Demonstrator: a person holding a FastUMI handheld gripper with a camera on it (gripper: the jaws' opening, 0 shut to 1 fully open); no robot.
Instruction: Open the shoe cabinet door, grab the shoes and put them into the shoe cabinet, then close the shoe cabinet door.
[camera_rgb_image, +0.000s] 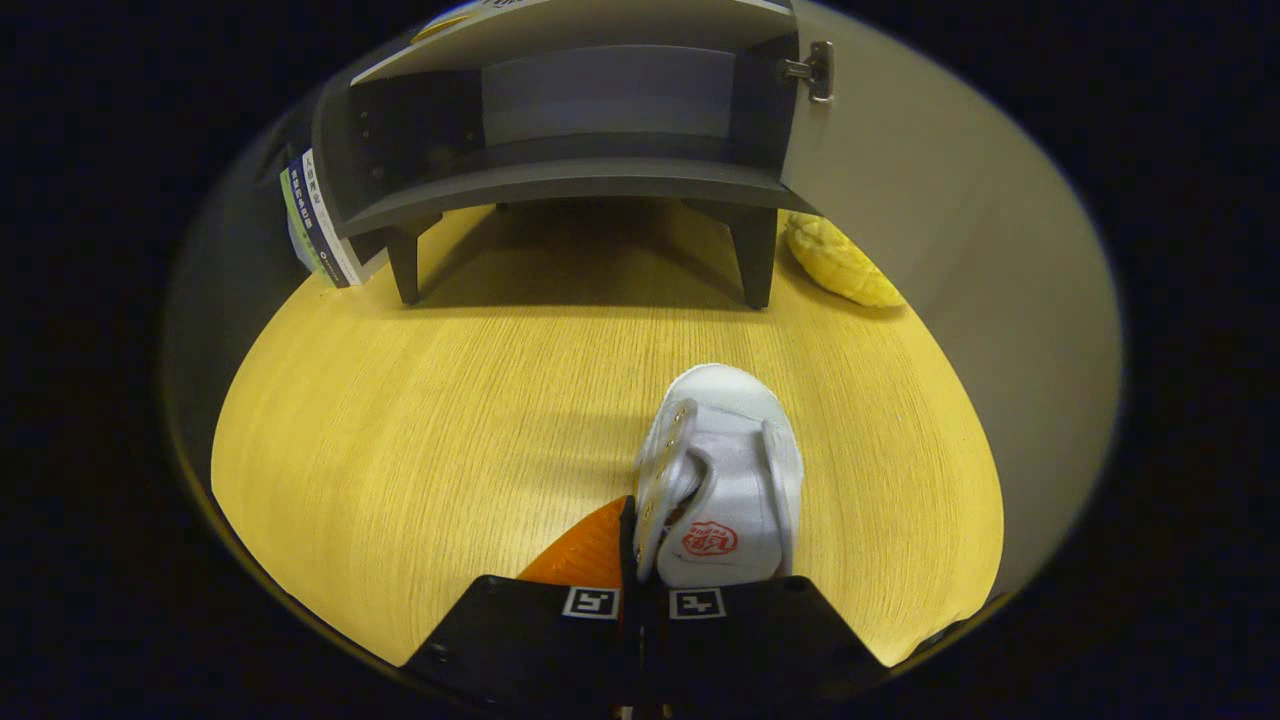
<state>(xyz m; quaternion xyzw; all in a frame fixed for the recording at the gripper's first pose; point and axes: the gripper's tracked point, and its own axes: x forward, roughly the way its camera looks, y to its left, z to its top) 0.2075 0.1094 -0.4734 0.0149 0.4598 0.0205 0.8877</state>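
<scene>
Shoe (722, 470), white, toe pointing to 12 o'clock, on the wooden table (420, 420). Gripper (638, 540) clenched on the shoe's left side wall at the heel end; both fingers pinch that edge, shoe body lying just right of them. Cabinet (570, 130) stands beyond at 12 o'clock, door (930, 230) swung open to the right, inside dark. Books (315, 225) lean at its left, 10 o'clock. Yellow lumpy object (840, 262) beside the right leg, 1 o'clock.

Single fisheye view riding on gripper (640, 560), looking forward and down along its fingers. Close over yellow wood-grain tabletop (420, 420); open dark grey shoe cabinet (570, 130) faces camera, farther off.
</scene>
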